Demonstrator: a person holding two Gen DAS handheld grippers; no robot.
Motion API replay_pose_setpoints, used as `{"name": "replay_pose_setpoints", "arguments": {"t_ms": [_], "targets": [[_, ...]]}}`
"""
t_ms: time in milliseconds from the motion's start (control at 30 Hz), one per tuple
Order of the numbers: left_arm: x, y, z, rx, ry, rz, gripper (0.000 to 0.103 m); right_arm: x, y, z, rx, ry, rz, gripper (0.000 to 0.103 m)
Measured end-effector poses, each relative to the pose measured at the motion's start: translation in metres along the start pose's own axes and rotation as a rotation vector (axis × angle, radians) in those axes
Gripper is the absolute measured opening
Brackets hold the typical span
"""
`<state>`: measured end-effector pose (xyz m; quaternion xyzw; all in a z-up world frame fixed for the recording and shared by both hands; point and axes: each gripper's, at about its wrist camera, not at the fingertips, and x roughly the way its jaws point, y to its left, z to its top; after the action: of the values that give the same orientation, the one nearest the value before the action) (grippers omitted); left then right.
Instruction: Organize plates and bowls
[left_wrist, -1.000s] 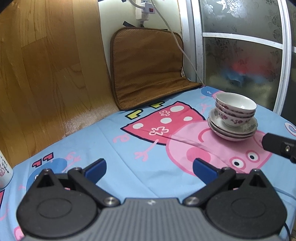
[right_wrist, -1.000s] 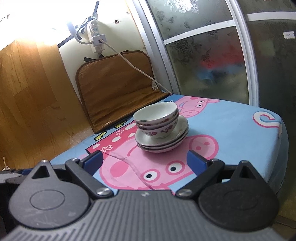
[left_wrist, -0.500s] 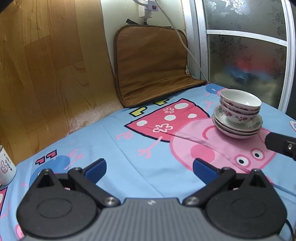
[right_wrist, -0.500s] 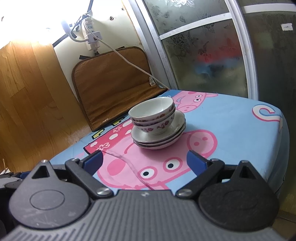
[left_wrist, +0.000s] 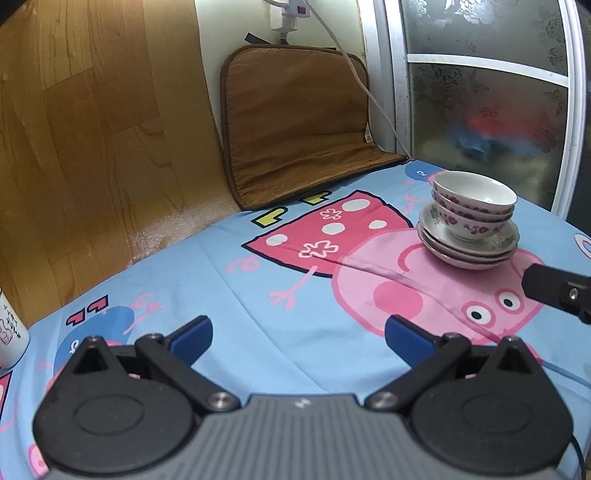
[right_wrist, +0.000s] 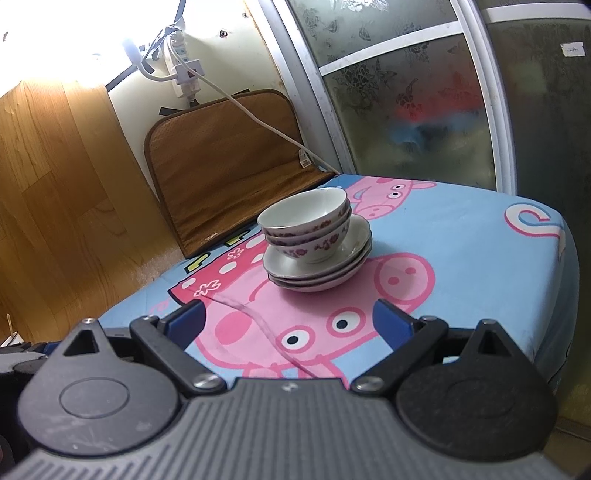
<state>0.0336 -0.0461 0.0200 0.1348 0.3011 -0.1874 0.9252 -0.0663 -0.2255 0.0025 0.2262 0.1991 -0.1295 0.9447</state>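
A stack of floral white bowls (left_wrist: 472, 205) sits on a stack of white plates (left_wrist: 467, 247) on the blue cartoon tablecloth (left_wrist: 240, 280), at the far right in the left wrist view. In the right wrist view the bowls (right_wrist: 306, 221) and plates (right_wrist: 317, 266) stand straight ahead. My left gripper (left_wrist: 297, 332) is open and empty, well short and left of the stack. My right gripper (right_wrist: 288, 321) is open and empty, a short way in front of the stack. Part of the right gripper (left_wrist: 554, 291) shows at the right edge of the left wrist view.
A brown cushion pad (left_wrist: 295, 122) leans against the back wall with a white cable (left_wrist: 373, 96) across it. A wood-panel wall (left_wrist: 92, 129) is on the left, a frosted glass door (left_wrist: 487, 110) on the right. A white mug (left_wrist: 9, 336) stands at the left edge. The table edge (right_wrist: 561, 295) drops off at right.
Both grippers have drawn back a little from the stack and shifted view slightly; the stack has not moved. Both stay open.
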Motion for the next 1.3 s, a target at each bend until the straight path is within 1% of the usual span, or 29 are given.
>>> {"name": "replay_pose_setpoints", "arguments": {"t_ms": [233,400,467,767,933,1300], "targets": [[0.002,0.001,-0.001,-0.003,0.008,0.012,0.103,0.000,0.000,-0.002,-0.001,0.007,0.000,0.099],[0.013,0.001,-0.003,-0.007,0.081,-0.010,0.103,0.003,0.000,-0.004,0.000,0.018,0.001,0.099],[0.016,0.002,-0.005,-0.014,0.092,-0.014,0.103,0.004,-0.001,-0.004,-0.002,0.020,0.003,0.099],[0.013,-0.003,-0.007,0.018,0.067,-0.013,0.103,0.007,-0.004,-0.003,-0.007,0.023,0.005,0.099],[0.014,-0.011,-0.009,0.062,0.077,0.021,0.103,0.006,-0.007,-0.002,-0.001,0.019,0.000,0.099],[0.017,-0.013,-0.013,0.071,0.100,0.000,0.103,0.007,-0.008,-0.003,0.001,0.024,0.002,0.099]]}}
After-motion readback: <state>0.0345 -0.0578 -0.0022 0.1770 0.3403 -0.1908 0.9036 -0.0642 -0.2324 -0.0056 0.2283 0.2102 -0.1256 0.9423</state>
